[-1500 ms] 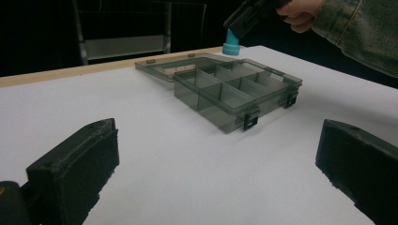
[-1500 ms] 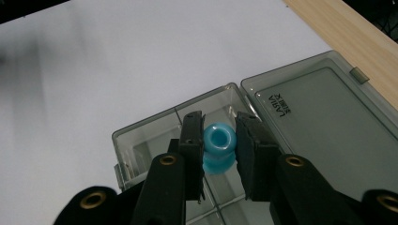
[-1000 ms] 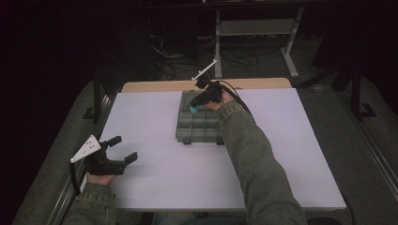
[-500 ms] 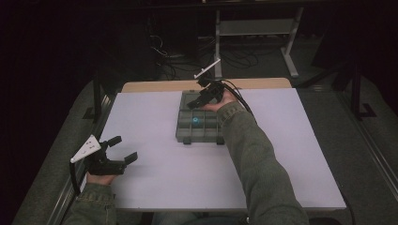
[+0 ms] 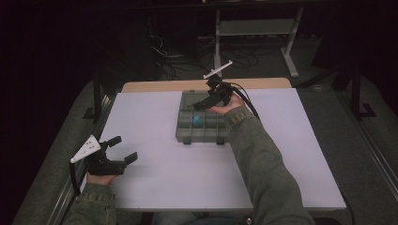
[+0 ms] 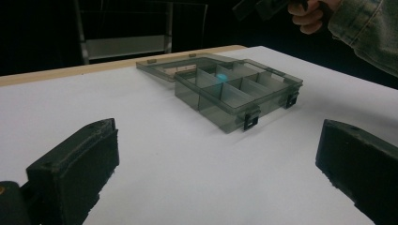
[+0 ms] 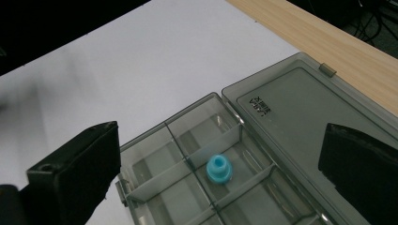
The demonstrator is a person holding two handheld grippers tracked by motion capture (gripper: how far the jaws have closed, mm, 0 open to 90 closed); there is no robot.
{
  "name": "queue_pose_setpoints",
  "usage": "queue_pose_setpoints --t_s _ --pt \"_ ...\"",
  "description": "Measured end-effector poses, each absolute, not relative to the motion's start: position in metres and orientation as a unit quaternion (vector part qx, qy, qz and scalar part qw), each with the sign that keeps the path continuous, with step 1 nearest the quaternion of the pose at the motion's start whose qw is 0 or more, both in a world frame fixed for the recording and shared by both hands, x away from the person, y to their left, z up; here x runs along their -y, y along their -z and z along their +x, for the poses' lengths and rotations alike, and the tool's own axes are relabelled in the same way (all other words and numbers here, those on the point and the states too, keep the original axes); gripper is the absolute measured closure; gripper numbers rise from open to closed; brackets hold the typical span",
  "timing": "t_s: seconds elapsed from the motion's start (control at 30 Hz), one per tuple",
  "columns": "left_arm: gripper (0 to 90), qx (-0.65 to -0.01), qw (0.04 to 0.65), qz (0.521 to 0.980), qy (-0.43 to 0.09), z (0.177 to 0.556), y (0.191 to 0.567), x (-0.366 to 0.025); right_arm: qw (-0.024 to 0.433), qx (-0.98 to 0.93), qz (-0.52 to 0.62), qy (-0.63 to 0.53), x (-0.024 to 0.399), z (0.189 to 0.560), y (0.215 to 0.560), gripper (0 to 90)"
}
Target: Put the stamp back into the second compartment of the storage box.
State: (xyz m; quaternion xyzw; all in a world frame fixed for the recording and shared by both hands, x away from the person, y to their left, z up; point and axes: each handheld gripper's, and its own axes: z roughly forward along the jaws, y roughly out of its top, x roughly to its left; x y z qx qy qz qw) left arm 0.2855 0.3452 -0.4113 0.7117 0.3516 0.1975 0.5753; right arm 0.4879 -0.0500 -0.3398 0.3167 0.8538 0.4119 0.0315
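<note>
A grey see-through compartment box lies open at mid table, its lid folded flat toward the far edge. A small blue plastic piece sits in one of its inner compartments. My right gripper hovers above the box's far side, open, with nothing between its jaws. My left gripper rests near the table's front left, open and empty, pointing toward the box.
A white sheet covers the table; a wooden strip shows along the far edge. A metal table frame and cables stand in the dark behind. The person's right sleeve crosses the table's right half.
The right gripper has lifted and drawn back a little toward the lid, and the blue piece now lies free in a compartment. The left gripper has stayed put.
</note>
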Motion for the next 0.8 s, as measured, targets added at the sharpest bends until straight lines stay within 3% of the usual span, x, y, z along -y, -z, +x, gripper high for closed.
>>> queue_pose_setpoints --t_s 0.8 --pt "0.0 -0.357 0.578 0.708 -0.192 0.286 0.413 -0.345 0.051 -0.835 0.317 -0.448 0.094 0.462 0.336 0.0"
